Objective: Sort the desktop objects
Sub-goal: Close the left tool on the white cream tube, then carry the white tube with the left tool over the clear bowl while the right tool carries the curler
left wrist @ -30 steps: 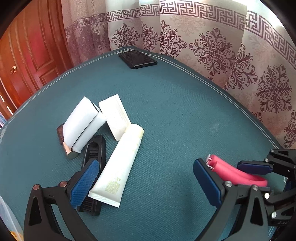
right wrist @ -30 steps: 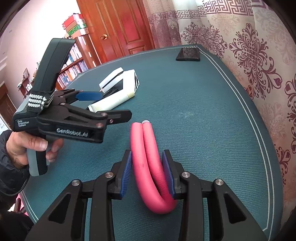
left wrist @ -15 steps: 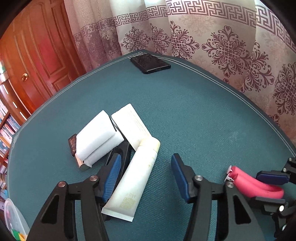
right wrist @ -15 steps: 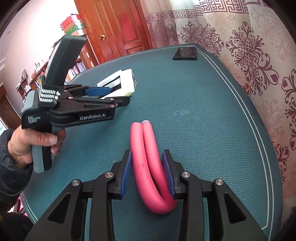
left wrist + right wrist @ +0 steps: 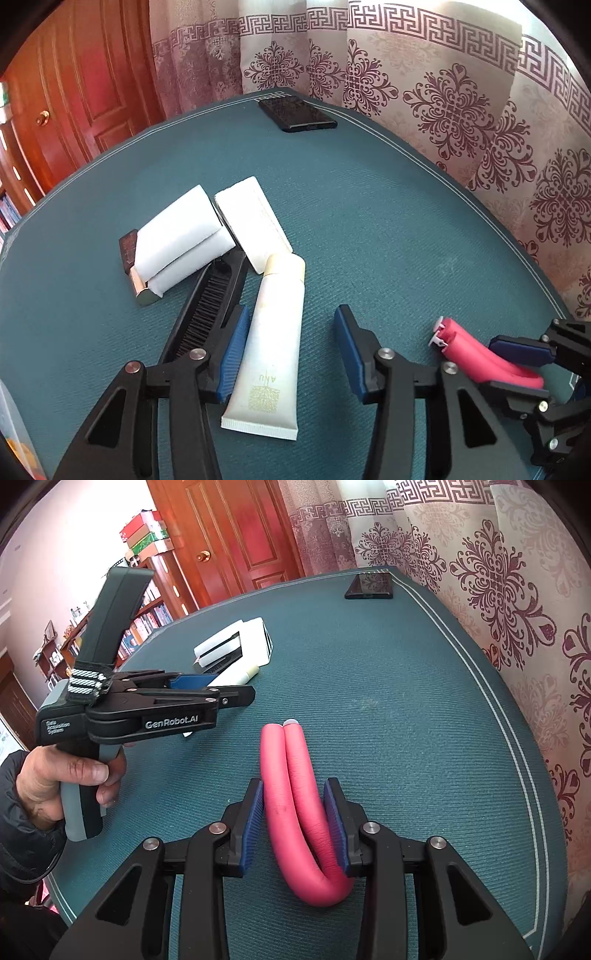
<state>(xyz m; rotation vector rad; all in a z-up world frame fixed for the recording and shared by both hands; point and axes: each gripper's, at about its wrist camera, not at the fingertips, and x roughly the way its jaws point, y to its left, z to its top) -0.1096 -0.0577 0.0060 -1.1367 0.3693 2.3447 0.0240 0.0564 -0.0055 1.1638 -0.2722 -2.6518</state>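
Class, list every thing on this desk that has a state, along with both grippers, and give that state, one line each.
Left gripper: open, straddling the tube.
Right gripper: shut on the pink foam roller.
Pink foam roller: bent double.
Cream tube: capped, lying flat.
Black comb: lying flat, partly under the tube.
Phone: screen dark, lying flat.

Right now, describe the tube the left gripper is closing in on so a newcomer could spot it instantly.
On the teal table, find the cluster of pale items near the middle. The tube is the nearest of them, lying between the open left gripper's fingers beside a black comb. It alone is cream, capped, with gold print near its flat end.
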